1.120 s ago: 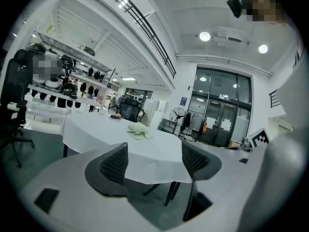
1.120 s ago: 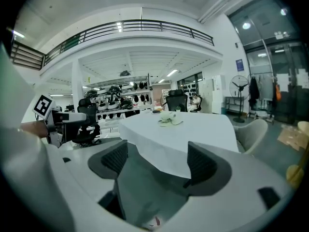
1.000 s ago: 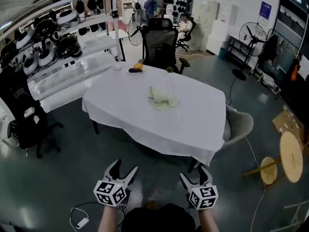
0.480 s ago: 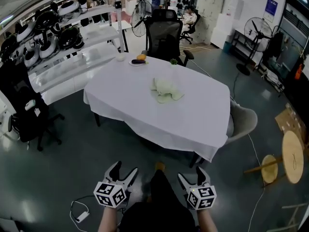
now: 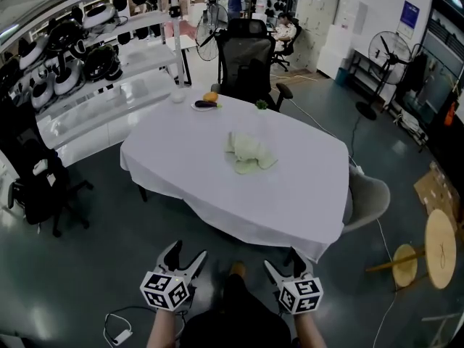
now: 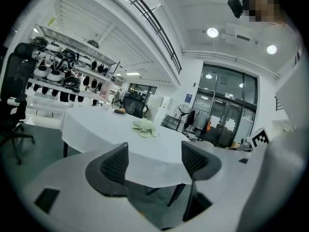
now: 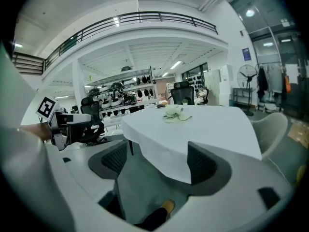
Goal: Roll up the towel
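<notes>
A crumpled pale green towel [image 5: 248,151] lies near the middle of a table under a white cloth [image 5: 217,194]; it also shows as the towel [image 6: 145,127] in the left gripper view and the towel [image 7: 176,112] in the right gripper view. My left gripper [image 5: 184,255] and right gripper [image 5: 284,262] hang low in front of the table's near edge, well short of the towel. Both stand open with nothing between their jaws.
A black office chair [image 5: 246,60] stands behind the table, a grey chair [image 5: 366,194] at its right. A small plate with food [image 5: 205,104] sits at the far edge. Shelves with helmets [image 5: 72,56] line the left; a round wooden stool [image 5: 438,241] stands right.
Both grippers and the camera have moved closer to the table, whose near edge now reaches further down the picture. My foot shows between the grippers. Jaws unchanged.
</notes>
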A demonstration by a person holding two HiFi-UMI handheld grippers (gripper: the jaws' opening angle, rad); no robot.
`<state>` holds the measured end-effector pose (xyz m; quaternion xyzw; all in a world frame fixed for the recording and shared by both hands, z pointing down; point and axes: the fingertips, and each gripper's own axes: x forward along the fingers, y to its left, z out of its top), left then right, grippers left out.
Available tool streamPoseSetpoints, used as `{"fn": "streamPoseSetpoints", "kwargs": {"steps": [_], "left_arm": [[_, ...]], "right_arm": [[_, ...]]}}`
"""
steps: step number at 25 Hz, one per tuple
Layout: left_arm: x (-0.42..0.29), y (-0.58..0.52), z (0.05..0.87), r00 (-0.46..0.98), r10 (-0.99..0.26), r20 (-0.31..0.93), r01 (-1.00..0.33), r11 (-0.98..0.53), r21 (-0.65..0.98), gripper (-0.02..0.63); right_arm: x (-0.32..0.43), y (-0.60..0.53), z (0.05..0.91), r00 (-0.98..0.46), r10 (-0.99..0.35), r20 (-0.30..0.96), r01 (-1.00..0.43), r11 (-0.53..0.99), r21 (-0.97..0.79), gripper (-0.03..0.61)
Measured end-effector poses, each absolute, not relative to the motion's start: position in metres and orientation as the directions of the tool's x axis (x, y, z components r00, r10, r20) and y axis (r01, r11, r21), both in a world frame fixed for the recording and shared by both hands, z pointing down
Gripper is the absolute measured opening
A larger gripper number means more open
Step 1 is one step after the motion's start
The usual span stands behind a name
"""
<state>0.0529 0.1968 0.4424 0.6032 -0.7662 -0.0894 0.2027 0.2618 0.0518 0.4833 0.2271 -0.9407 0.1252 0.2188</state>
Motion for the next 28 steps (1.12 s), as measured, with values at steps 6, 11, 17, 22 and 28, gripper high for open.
{"fn": "streamPoseSetpoints", "kwargs": {"steps": [6,11,17,22,28], "left_arm": [[0.003,0.139,0.431,-0.209,-0.961,0.181,-0.889,0.264,0.375,0.362],[-0.029,0.089,0.426,-0.201,-0.964,0.172,-0.891,0.253,0.376,0.362],[-0.049,0.039,0.425,-0.189,-0.966,0.174,-0.894,0.243,0.378,0.362],[-0.059,0.014,0.429,-0.188,-0.964,0.188,-0.895,0.247,0.372,0.362],[-0.074,-0.006,0.435,-0.207,-0.960,0.188,-0.892,0.264,0.366,0.360]], "right_arm": [[0.215,-0.012,0.471,-0.807,-0.372,0.458,-0.471,0.874,-0.119,0.391],[0.184,-0.057,0.469,-0.807,-0.362,0.467,-0.459,0.882,-0.109,0.391],[0.159,-0.104,0.472,-0.803,-0.354,0.479,-0.458,0.881,-0.118,0.391],[0.145,-0.128,0.474,-0.811,-0.342,0.476,-0.448,0.885,-0.128,0.390],[0.130,-0.154,0.482,-0.814,-0.337,0.474,-0.443,0.887,-0.130,0.390]]}}
